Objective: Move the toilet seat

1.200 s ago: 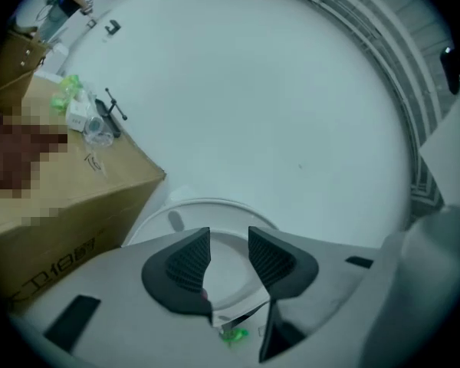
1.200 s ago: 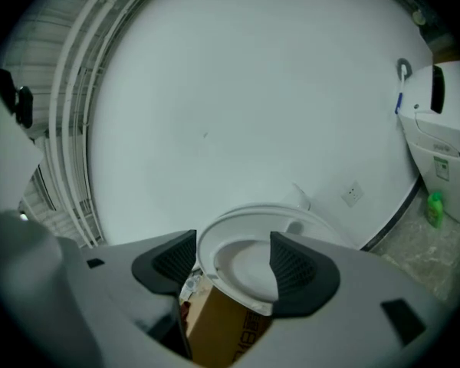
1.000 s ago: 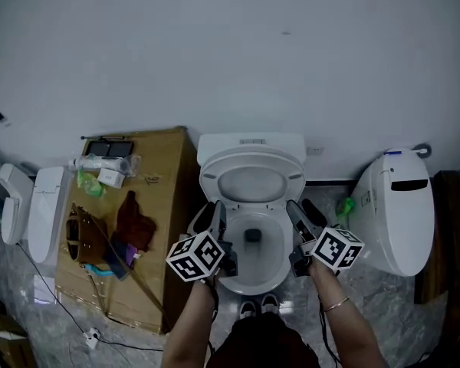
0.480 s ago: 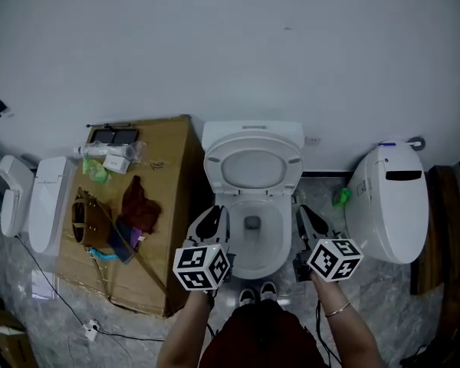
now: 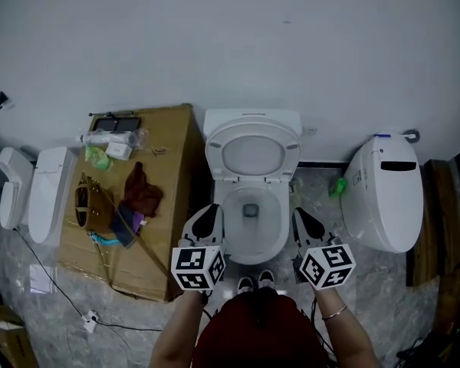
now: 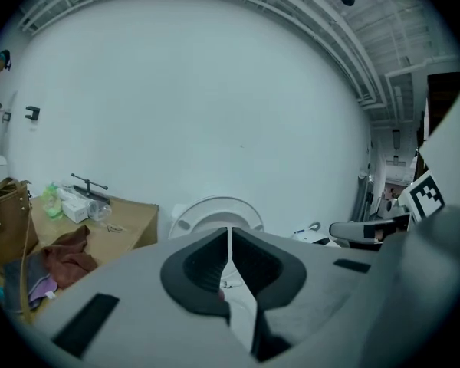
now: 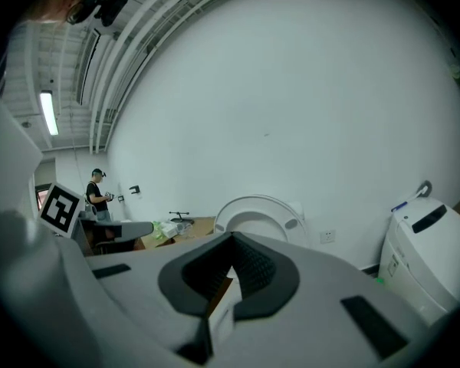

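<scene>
Toilet seat [image 5: 215, 156] stands upright as left gripper [image 5: 207, 219], jaws closing on nothing, and right gripper [image 5: 305, 222], shut and empty, flank the toilet bowl [image 5: 251, 244]

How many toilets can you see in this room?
3: the open toilet straight ahead, a closed one right of it, and what looks like a third left of the cardboard box. More may be hidden.

My right gripper [image 7: 231, 240] hides toilet bowl [image 5: 249, 244]; only top of raised toilet seat [image 7: 257, 209] shows. Clutter [image 5: 111, 146] on box [image 5: 165, 156] too small to name.
</scene>
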